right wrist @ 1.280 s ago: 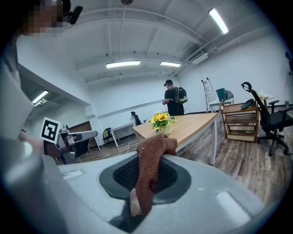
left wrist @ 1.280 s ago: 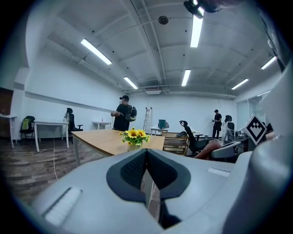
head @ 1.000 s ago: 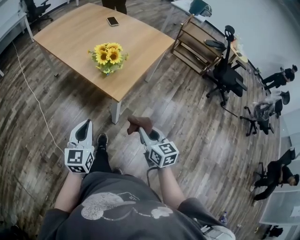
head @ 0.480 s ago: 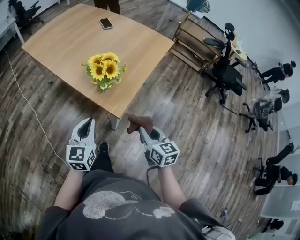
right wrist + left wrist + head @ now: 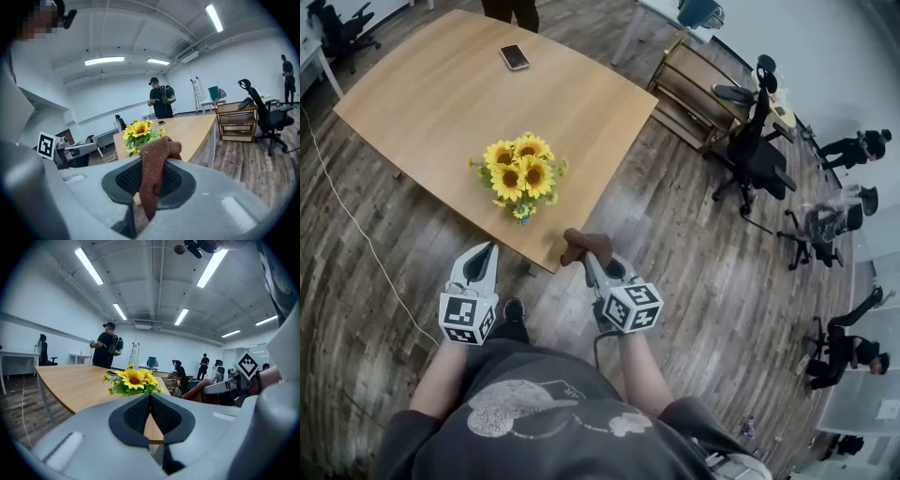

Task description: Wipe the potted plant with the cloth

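Two hand-held grippers, one cloth, one potted plant, one phone, one table.

Left hand-held gripper (image 5: pixel 485 249), lower left of the head view: jaws pressed together, nothing between them. Its tip sits just short of the table (image 5: pixel 431 103) near edge.

Right hand-held gripper (image 5: pixel 587 258), lower centre: jaws pinching the brown cloth (image 5: pixel 586 245), which bunches above the tips and hangs down between the pads. It sits just beside the table's near corner.

The potted plant (image 5: pixel 521 178), yellow sunflowers, stands on the table near that corner, between the two hand-held grippers and apart from both. The phone (image 5: pixel 515 57) lies at the far side, upper centre.

Open wooden floor (image 5: pixel 675 244) extends right of the corner.
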`<state>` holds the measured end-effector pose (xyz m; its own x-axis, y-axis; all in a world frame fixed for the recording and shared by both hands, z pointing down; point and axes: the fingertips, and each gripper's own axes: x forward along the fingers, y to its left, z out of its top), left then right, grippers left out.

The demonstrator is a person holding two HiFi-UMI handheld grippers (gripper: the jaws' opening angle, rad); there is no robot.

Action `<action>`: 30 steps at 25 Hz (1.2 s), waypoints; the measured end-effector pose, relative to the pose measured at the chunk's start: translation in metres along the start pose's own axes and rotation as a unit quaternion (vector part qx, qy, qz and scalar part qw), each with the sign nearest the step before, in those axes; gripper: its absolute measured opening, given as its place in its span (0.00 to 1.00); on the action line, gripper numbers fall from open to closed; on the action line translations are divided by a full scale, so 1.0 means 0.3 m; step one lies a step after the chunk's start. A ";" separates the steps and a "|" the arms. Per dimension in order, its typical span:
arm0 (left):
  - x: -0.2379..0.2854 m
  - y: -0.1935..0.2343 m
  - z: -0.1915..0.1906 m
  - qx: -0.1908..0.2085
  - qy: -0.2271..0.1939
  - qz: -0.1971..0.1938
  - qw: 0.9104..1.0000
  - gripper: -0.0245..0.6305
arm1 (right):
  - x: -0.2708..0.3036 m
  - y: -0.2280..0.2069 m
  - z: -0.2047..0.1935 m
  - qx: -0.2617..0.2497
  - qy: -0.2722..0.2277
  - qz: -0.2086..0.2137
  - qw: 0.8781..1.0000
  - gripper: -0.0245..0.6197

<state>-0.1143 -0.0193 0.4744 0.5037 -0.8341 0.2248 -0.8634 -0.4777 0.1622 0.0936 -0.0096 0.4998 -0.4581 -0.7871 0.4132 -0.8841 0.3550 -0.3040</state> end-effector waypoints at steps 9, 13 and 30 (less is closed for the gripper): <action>0.145 0.117 -0.003 0.010 0.018 -0.039 0.999 0.07 | 0.152 -0.072 0.103 0.029 -0.015 -0.046 0.998 0.11; 0.160 0.126 -0.027 0.016 0.016 -0.048 0.999 0.19 | 0.168 -0.093 0.084 0.034 -0.010 -0.052 0.998 0.11; 0.350 0.205 -0.224 0.124 0.085 0.001 0.989 0.67 | 0.507 -0.229 0.156 -0.007 0.053 0.010 0.999 0.11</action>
<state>-0.1127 -0.1176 0.5727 0.4809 -0.7868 0.3868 -0.8341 -0.5465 -0.0749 0.0891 -0.1773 0.5432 -0.4831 -0.7218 0.4956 -0.8751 0.3787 -0.3014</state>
